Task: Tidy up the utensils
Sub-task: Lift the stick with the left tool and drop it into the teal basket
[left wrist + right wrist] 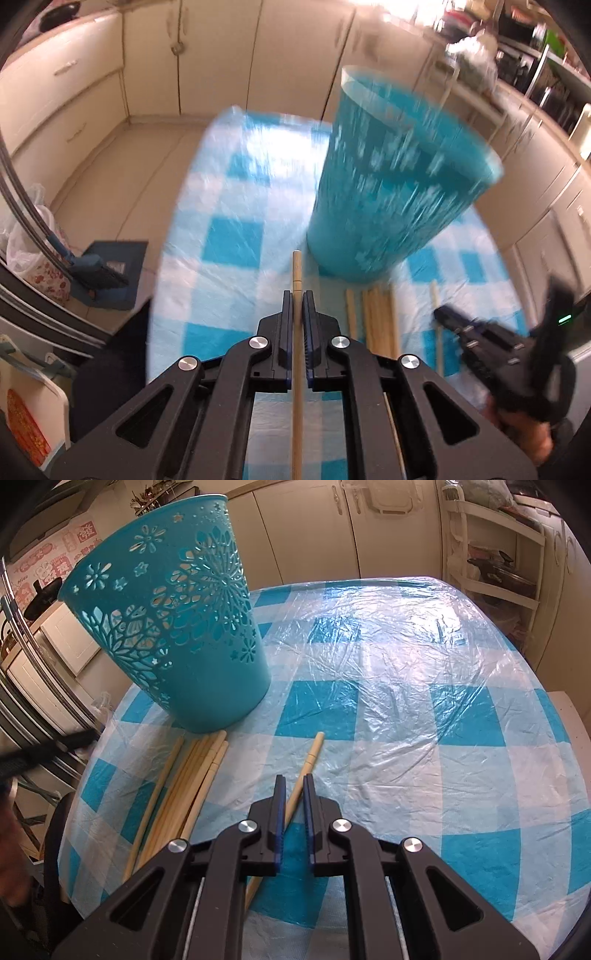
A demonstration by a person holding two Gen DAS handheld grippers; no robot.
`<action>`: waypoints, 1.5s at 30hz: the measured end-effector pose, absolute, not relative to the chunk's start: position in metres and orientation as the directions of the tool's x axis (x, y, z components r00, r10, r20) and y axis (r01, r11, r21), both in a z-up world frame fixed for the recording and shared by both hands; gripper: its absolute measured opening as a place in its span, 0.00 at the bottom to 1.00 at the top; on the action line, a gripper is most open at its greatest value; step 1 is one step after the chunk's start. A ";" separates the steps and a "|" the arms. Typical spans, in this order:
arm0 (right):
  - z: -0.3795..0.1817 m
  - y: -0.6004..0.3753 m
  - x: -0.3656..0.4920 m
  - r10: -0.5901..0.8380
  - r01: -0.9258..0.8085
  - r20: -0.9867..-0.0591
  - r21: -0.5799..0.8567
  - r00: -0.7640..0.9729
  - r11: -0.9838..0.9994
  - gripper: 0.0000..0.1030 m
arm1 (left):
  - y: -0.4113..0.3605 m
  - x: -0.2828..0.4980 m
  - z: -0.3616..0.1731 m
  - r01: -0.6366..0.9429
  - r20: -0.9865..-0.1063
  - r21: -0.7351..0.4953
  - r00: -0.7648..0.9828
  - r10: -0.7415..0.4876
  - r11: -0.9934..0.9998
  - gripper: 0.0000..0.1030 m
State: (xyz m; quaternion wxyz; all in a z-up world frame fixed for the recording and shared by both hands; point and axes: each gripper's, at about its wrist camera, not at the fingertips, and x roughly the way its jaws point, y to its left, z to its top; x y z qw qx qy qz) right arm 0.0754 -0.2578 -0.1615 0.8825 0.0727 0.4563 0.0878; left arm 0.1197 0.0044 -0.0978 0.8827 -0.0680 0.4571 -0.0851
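My left gripper [297, 293] is shut on a wooden chopstick [296, 269] and holds it above the table, its tip pointing at the foot of the teal cut-out basket [391, 177]. The basket [173, 627] stands upright on the checked tablecloth. Several chopsticks [184, 790] lie in a bundle in front of it; they also show in the left wrist view [376, 317]. My right gripper [294, 777] is partly open and straddles a single chopstick [308, 764] lying on the cloth, its jaws apart from it. The right gripper [439, 314] shows in the left wrist view too.
The round table [424, 709] has a blue and white checked cloth under clear plastic. Cream cabinets [214, 55] line the walls. A white shelf rack [495, 554] stands at the far right. A dustpan and brush [99, 273] lie on the floor at left.
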 end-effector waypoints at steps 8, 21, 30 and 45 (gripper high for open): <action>-0.163 -0.256 0.076 0.230 -0.087 -0.785 0.221 0.575 0.971 0.10 | 0.007 0.106 0.056 0.216 -0.414 -0.309 0.846 -0.336 0.926 0.05; -0.163 -0.237 0.059 0.219 -0.130 -0.779 0.176 0.588 0.976 0.25 | -0.061 0.190 0.064 0.109 -0.239 -0.235 0.957 -0.166 0.966 0.05; -0.163 -0.235 0.058 0.213 -0.138 -0.780 0.162 0.589 0.977 0.29 | -0.064 0.194 0.011 0.075 -0.336 -0.149 0.934 -0.122 0.986 0.05; -0.161 -0.238 0.049 0.188 -0.117 -0.788 0.147 0.587 0.982 0.29 | 0.007 0.112 -0.004 -0.035 -0.421 -0.170 0.906 -0.041 0.985 0.54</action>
